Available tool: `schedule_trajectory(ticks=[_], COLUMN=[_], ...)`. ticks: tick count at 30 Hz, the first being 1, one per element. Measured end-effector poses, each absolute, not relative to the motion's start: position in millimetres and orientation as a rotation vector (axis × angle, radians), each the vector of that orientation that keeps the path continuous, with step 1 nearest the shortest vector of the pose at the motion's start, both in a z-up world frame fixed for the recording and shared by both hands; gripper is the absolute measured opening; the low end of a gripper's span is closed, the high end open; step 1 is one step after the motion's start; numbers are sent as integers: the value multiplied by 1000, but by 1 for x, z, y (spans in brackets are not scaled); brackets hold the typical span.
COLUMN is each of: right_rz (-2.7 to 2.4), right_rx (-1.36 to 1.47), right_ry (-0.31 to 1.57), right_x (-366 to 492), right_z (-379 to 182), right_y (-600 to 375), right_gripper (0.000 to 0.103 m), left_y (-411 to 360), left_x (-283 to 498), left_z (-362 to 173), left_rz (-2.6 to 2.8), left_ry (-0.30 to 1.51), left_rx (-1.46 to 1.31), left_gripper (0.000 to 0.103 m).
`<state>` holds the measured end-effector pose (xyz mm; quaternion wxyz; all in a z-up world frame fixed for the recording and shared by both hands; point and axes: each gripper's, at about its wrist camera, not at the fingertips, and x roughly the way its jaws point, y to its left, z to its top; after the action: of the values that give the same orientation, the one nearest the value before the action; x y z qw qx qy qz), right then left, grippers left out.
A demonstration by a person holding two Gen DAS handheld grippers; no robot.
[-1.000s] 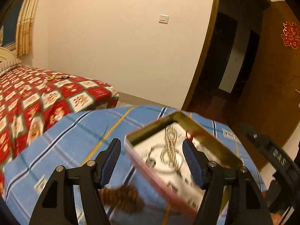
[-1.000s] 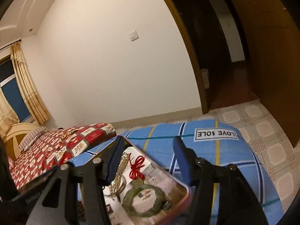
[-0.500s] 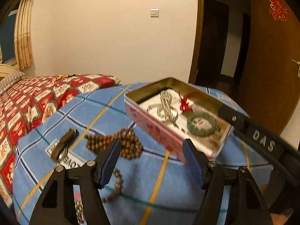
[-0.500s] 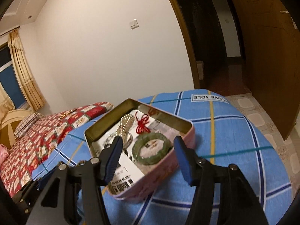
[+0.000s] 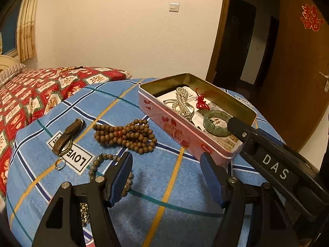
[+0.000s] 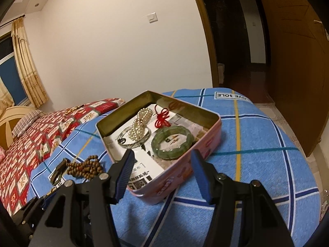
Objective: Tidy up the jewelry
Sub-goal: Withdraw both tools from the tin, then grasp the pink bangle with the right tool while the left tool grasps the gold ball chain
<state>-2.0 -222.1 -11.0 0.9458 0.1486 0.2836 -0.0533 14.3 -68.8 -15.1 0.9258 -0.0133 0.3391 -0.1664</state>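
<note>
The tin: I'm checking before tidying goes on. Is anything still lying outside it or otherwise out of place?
Yes. The tin holds pearls and a green bracelet, but brown beads, a ring and a brown strap still lie loose on the blue cloth.

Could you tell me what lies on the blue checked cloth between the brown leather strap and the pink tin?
A heap of brown wooden beads lies between the leather strap and the pink tin; the left wrist view shows it best.
</note>
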Motion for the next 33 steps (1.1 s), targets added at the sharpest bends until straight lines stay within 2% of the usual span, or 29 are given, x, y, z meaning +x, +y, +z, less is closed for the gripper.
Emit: schedule_trajectory(ticks=[3, 7, 10, 12, 15, 20, 28, 31, 33], right_rz=[-81, -35, 36, 95, 202, 411, 491, 453, 456], right_rx=[304, 278, 265, 259, 245, 187, -22, -164, -205], right_ry=[569, 556, 570, 598, 630, 747, 943, 956, 952], right_x=[-6, -10, -13, -14, -20, -18, 7, 6, 3], right_z=[-11, -8, -7, -8, -8, -16, -43, -49, -50], right_y=[-220, -209, -194, -180, -154, -95, -22, 0, 4], right_gripper=[62, 75, 76, 78, 91, 97, 100, 102, 98], left_y=[-50, -9, 30, 55, 85, 128, 144, 146, 147], left_x=[8, -1, -6, -9, -12, -13, -14, -15, -15], left_z=[-11, -4, 2, 5, 7, 6, 1, 2, 2], left_rz=[-340, -299, -227, -167, -98, -13, -1, -1, 5], left_ry=[693, 688, 669, 661, 655, 651, 657, 654, 650], left_rx=[-40, -54, -57, -39, -44, -105, -157, -150, -151], left_gripper=[68, 68, 68, 68, 68, 68, 68, 68, 68])
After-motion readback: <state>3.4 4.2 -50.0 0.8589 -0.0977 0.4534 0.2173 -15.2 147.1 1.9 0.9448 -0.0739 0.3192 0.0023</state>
